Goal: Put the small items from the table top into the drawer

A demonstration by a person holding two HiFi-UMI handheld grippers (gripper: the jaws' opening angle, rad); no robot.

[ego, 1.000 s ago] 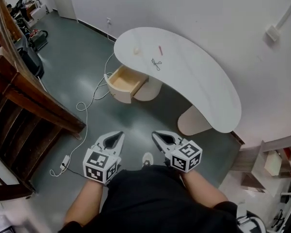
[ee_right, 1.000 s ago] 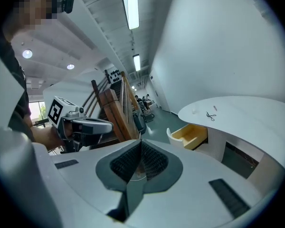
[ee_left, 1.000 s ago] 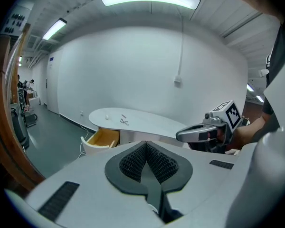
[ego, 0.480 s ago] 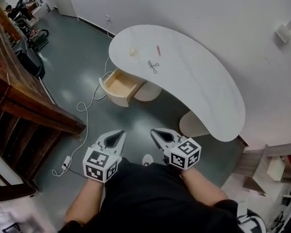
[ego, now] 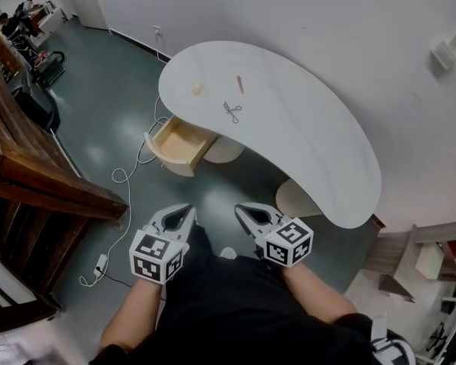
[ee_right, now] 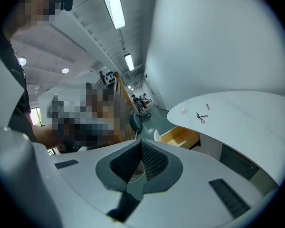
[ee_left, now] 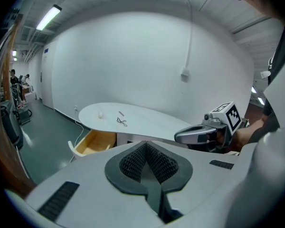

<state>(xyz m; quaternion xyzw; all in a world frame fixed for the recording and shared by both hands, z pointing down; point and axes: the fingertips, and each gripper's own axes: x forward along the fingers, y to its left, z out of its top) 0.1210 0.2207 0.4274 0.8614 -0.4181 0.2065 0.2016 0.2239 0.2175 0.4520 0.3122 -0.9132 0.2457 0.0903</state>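
A white kidney-shaped table (ego: 304, 128) stands ahead. On it lie a small cream lump (ego: 197, 88), a thin red stick (ego: 240, 84) and a black wire clip (ego: 232, 112). Under its left end a wooden drawer (ego: 176, 141) stands pulled out, and I see nothing in it. My left gripper (ego: 184, 212) and right gripper (ego: 245, 213) hang side by side over the floor, well short of the table. Both are shut with nothing between the jaws. The left gripper view shows the table (ee_left: 137, 120), the drawer (ee_left: 96, 142) and the right gripper (ee_left: 180, 137).
A white cable (ego: 129, 175) runs across the grey floor from the drawer side to a power strip (ego: 100, 263). A dark wooden railing (ego: 30, 181) lines the left. The white wall (ego: 304, 21) is behind the table. Shelving (ego: 425, 257) stands at the right.
Both grippers and the view have come closer to the table, which has shifted slightly left in the head view. Both grippers have stayed shut and side by side.
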